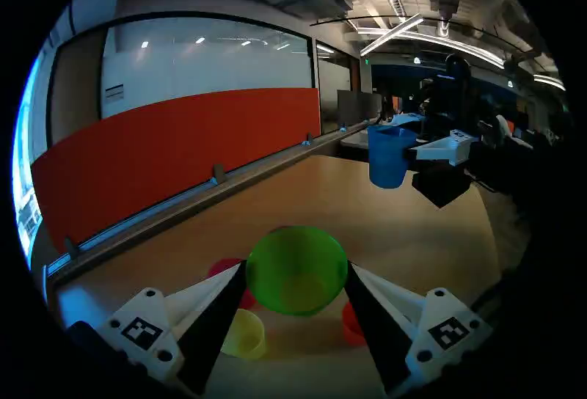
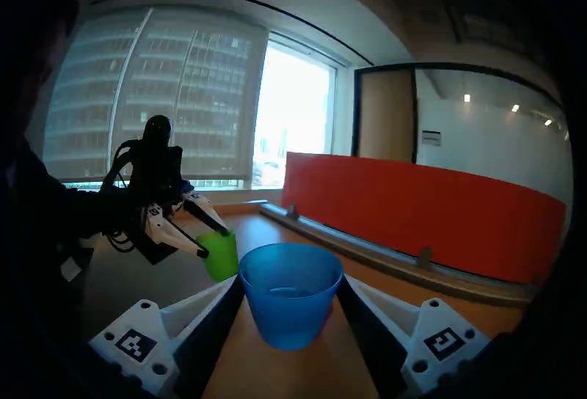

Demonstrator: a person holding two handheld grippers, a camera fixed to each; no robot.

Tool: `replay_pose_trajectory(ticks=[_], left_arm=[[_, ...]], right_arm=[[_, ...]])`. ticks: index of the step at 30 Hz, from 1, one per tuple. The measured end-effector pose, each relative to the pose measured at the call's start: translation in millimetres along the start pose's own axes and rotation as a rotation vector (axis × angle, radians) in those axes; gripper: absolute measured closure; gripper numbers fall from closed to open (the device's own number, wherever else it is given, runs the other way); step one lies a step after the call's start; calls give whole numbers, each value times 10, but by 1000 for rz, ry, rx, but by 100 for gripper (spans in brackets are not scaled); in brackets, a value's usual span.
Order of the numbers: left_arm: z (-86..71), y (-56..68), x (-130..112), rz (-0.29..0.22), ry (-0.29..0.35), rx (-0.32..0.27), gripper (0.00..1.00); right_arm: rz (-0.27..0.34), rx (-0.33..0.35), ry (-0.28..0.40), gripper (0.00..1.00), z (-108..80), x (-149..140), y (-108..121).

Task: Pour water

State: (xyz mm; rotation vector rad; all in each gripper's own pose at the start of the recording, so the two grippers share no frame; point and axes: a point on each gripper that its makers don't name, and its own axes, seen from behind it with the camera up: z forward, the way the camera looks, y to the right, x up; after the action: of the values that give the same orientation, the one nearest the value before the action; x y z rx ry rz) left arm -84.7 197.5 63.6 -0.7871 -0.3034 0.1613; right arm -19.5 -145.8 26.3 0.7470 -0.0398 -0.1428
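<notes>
Left gripper (image 1: 296, 282): jaws pressed on both sides of green cup (image 1: 297, 256), upright, lifted over the table (image 1: 411, 238).
Right gripper (image 2: 290, 285): jaws clamped on blue cup (image 2: 290, 311), upright, raised, apart from the green cup; contents cannot be told.
On table below the green cup: yellow cup (image 1: 246, 334), red cup (image 1: 226, 267), orange-red cup (image 1: 352, 326).
Along table's edge: orange partition (image 1: 183, 149).
Behind left gripper, in right gripper view: window (image 2: 293, 120).
</notes>
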Motion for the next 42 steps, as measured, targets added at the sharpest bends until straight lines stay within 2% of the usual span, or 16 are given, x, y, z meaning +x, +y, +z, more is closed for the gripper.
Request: replay_pose_trajectory(ticks=[11, 17, 32, 42], left_arm=[[-258, -73, 98, -51, 84, 11, 9], [-367, -73, 130, -53, 118, 15, 9], [-529, 33, 194, -32, 185, 13, 9], [-581, 104, 206, -30, 215, 2, 9]], right_arm=[[-11, 20, -3, 9, 125, 95, -143], [-18, 31, -6, 9, 200, 133, -218], [-23, 50, -15, 9, 314, 151, -303], [-56, 64, -15, 9, 428, 193, -371]])
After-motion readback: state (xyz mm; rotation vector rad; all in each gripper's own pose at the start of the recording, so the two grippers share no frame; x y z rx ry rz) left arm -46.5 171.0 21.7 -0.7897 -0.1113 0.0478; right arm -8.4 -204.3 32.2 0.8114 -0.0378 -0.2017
